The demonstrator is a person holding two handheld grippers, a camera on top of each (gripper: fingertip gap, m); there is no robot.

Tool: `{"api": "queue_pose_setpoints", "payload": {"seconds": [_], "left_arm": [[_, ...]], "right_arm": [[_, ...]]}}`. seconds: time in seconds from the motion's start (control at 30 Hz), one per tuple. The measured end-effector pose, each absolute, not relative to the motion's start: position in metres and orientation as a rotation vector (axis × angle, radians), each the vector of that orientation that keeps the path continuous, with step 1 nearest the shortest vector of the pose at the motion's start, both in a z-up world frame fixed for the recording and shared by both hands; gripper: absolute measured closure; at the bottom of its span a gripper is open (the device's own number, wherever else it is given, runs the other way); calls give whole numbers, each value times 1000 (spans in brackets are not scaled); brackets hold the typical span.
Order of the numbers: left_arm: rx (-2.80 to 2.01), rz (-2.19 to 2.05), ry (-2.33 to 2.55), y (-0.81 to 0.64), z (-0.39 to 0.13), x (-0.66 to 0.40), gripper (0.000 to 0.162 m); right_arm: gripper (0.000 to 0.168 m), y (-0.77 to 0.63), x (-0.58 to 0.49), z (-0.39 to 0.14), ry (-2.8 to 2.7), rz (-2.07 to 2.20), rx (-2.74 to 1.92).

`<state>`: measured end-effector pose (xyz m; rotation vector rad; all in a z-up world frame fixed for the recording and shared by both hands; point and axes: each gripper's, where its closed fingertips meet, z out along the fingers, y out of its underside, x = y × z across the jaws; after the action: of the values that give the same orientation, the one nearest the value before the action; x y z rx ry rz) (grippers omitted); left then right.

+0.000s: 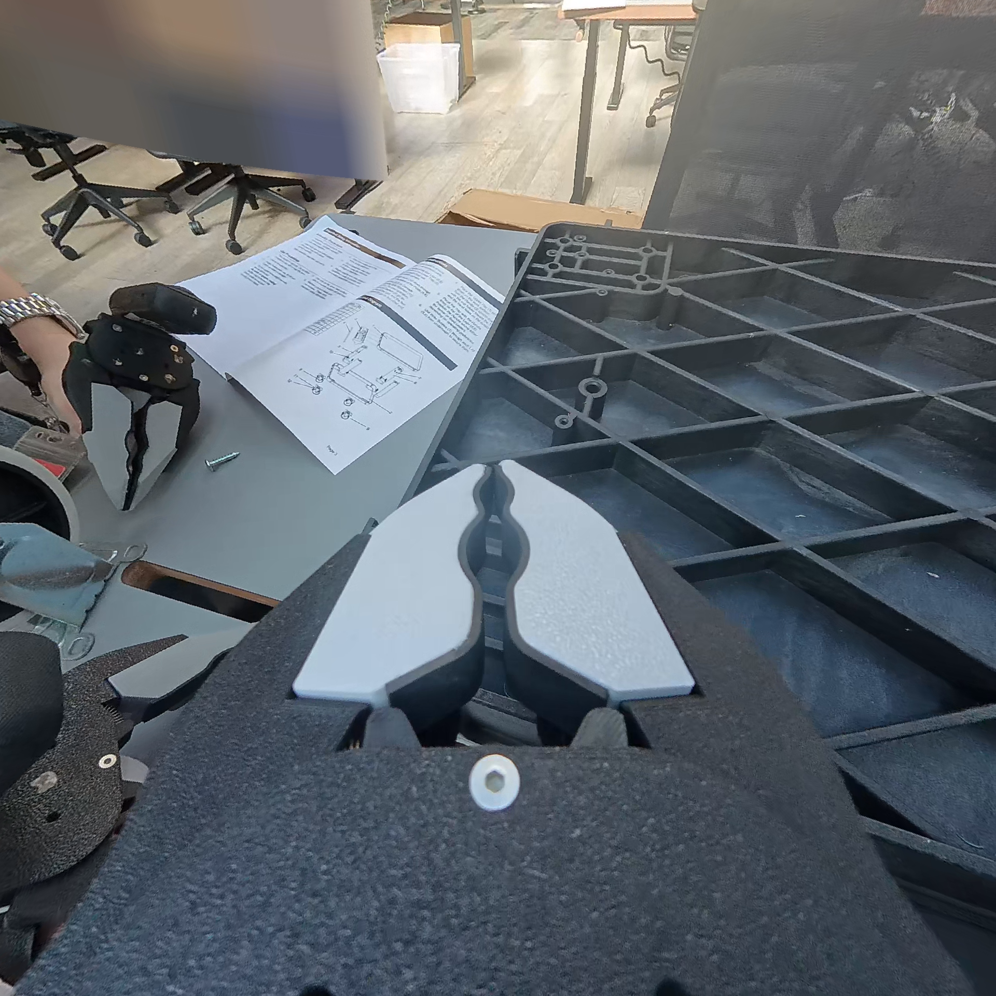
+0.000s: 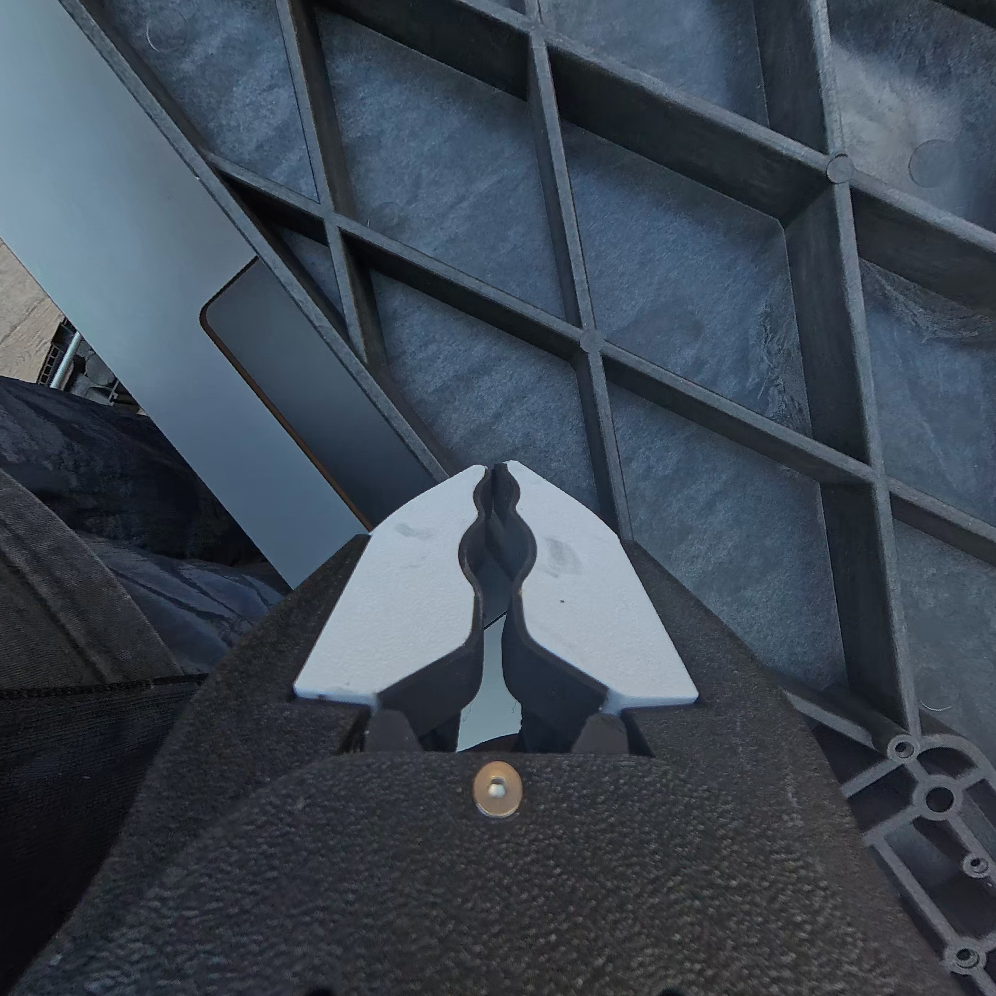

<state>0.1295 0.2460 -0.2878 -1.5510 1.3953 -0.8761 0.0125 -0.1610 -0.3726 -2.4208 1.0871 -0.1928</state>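
A big black ribbed plastic panel (image 1: 754,409), its grid of stiffening ribs facing up, lies across the grey tabletop (image 1: 258,517) and takes up most of one side of it. The left hand-held gripper (image 1: 493,471) hovers at the panel's near edge, its two pale fingers drawn together with nothing between them. The right hand-held gripper (image 2: 498,469) sits low over the same panel (image 2: 673,302), fingers likewise pressed closed and empty, its tip at the spot where the panel's rim crosses a dark rounded cut-out (image 2: 302,388) in the tabletop (image 2: 91,188). Toward the far edge of the tabletop an open instruction booklet (image 1: 350,350) lies flat, one corner reaching the panel. Just beside the booklet's near corner a small screw (image 1: 221,461) lies loose on the bare surface. Near it stands a third gripper (image 1: 137,426), held by a person's hand (image 1: 51,361) with a metal wristwatch (image 1: 32,310); its tip points down at the tabletop, fingers nearly shut. A black mesh chair back (image 1: 841,124) rises behind the panel's far side. Beyond the tabletop, on the wood-look floor, are office chairs (image 1: 97,188), a flat cardboard box (image 1: 539,210) and a white bin (image 1: 420,75).
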Motion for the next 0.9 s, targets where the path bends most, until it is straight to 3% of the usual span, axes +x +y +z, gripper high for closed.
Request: {"api": "queue_pose_setpoints", "payload": {"seconds": [0.9], "left_arm": [[-1229,-795,2080,123,-370,74,162]], "right_arm": [[168,-165,19,-381,1118,-221,-2464]]}}
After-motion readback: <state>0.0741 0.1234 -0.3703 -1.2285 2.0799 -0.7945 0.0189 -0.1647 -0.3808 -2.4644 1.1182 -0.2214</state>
